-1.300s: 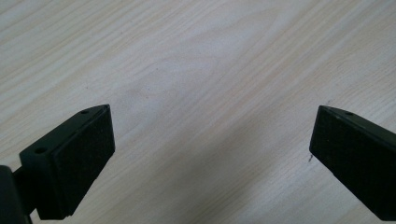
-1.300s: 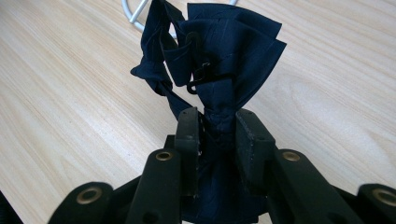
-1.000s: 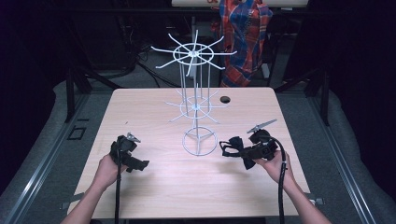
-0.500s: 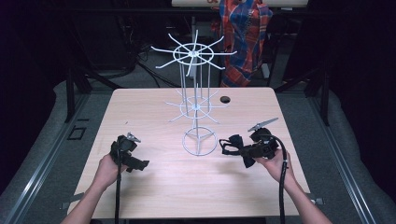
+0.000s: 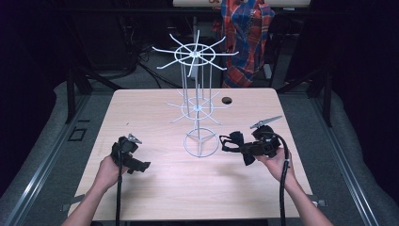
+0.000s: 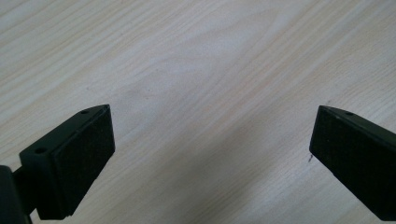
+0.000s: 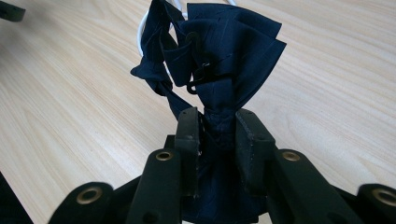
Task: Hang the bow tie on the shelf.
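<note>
While the right gripper (image 7: 218, 133) pinches the navy bow tie (image 7: 219, 56) at its knot beside the white wire rack's (image 5: 197, 106) base, lift toward a hook; left gripper (image 6: 210, 154) rests wide open, empty, on the table (image 5: 155, 188).

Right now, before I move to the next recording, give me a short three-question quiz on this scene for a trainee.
1. True or false: the right gripper is shut on the dark blue bow tie.
2. What lies between the jaws of the left gripper? A) a metal clip B) nothing, just bare table C) a black cap
3. In the high view, what stands on the table between the two grippers?

Key
1. True: both pads press the bow tie's knot.
2. B: the jaws stand wide apart over the wood.
3. The white wire rack, a ring base with two tiers of spokes.
</note>
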Available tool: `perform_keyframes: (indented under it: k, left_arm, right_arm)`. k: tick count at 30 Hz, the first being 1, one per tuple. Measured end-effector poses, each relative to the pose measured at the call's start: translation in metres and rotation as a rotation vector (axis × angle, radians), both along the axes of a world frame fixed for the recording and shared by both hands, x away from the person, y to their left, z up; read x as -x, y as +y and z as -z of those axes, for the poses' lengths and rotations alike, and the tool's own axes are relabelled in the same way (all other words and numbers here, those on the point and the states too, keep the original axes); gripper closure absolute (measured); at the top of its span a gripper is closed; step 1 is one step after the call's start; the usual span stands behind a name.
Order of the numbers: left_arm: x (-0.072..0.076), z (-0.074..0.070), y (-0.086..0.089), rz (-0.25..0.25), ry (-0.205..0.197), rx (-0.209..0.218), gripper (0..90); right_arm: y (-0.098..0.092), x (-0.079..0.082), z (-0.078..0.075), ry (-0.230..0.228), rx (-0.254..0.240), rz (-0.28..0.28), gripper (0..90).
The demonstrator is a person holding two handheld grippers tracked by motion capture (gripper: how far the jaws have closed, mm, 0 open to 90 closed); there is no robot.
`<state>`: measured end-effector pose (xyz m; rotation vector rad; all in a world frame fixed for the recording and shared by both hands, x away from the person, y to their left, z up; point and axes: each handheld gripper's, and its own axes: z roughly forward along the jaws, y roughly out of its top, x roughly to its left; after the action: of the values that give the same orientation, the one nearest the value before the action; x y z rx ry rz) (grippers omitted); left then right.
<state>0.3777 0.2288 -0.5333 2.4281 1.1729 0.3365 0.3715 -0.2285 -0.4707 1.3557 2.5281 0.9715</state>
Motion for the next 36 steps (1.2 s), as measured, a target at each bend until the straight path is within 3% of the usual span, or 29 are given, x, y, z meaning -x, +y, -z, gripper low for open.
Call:
perform_keyframes:
  k: [12, 23, 36]
  left_arm:
    - [0.0, 0.0, 0.0, 0.002, -0.001, -0.003, 0.1]
    - [0.0, 0.0, 0.0, 0.002, 0.001, -0.002, 0.1]
    - [0.0, 0.0, -0.001, 0.006, 0.003, -0.004, 0.1]
  right_arm:
    - [0.0, -0.001, -0.011, -0.028, -0.064, 0.007, 72.4]
    - [-0.009, 0.006, -0.028, -0.072, -0.162, 0.009, 72.4]
    - [-0.01, 0.019, -0.038, -0.094, -0.189, -0.016, 72.3]
